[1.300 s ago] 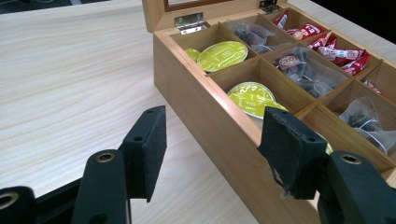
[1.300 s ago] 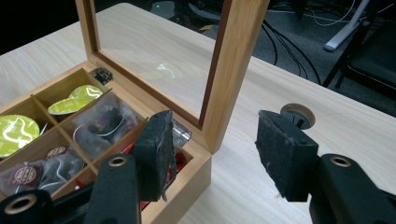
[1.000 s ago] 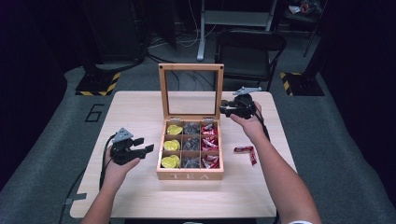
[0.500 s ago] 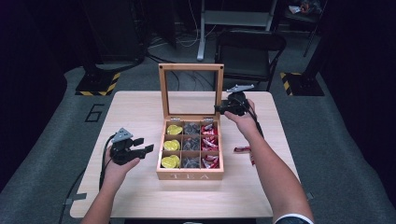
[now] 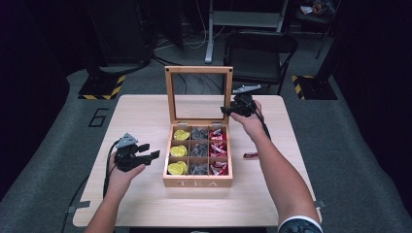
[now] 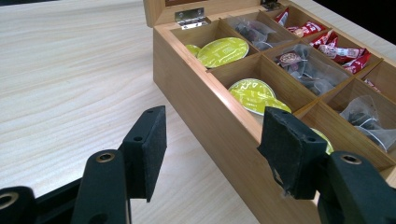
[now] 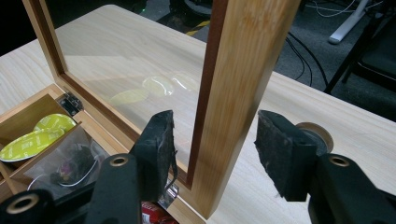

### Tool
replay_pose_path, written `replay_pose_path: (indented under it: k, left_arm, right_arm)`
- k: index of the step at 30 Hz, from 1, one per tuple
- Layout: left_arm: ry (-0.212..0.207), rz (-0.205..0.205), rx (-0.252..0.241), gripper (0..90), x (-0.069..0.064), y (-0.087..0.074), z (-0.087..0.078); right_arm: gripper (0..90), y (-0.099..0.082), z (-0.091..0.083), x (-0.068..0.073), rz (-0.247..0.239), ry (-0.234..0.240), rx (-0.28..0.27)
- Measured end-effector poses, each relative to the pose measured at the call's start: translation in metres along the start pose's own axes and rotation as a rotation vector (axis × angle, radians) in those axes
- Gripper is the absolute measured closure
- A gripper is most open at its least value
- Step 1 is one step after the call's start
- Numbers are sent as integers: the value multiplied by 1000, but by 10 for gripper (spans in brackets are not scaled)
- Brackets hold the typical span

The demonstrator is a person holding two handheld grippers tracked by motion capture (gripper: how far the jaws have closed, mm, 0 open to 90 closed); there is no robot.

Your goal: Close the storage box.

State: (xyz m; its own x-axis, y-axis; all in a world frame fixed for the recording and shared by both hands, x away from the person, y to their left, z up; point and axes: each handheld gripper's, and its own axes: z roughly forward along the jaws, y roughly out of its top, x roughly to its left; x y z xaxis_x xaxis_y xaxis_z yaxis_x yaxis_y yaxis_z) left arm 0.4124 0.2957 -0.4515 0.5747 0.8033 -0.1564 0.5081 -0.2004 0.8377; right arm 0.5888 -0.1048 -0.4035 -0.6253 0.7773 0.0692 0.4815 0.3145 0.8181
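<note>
A wooden tea box (image 5: 197,183) sits mid-table with its glass lid (image 5: 199,69) standing upright. Its compartments hold yellow capsules (image 5: 179,151), dark tea bags (image 5: 198,150) and red packets (image 5: 217,148). My right gripper (image 5: 226,109) is at the lid's right side. In the right gripper view the lid's wooden frame (image 7: 243,70) stands between the jaws of the right gripper (image 7: 215,126), which have just closed a little; small gaps remain at both pads. My left gripper (image 5: 149,151) hovers open left of the box, and in the left gripper view (image 6: 210,135) it faces the box wall (image 6: 210,107) with nothing between the jaws.
A loose red packet (image 5: 250,155) lies on the table right of the box, beside my right forearm. A dark chair (image 5: 260,48) stands behind the table's far edge. Bare tabletop (image 5: 136,116) stretches left of the box.
My right gripper has moved left and slightly down to the lid's right edge, so its jaws now straddle the frame. The left hand has stayed put.
</note>
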Motion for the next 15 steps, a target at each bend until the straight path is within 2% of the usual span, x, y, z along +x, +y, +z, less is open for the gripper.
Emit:
replay_pose_path:
  k: [6, 8, 14, 15]
  left_arm:
    - [2, -6, -5, 411, 1, 0, -1]
    - [3, -6, -5, 411, 1, 0, -1]
    - [5, -4, -3, 411, 2, -1, -1]
    - [4, -17, -5, 411, 1, -1, -1]
  right_arm:
    - [500, 3, 2, 2, -17, 17, -1]
    - [519, 3, 3, 1, -38, 17, 5]
    - [622, 3, 1, -5, -27, 28, 0]
    - [628, 3, 1, -6, -30, 32, -2]
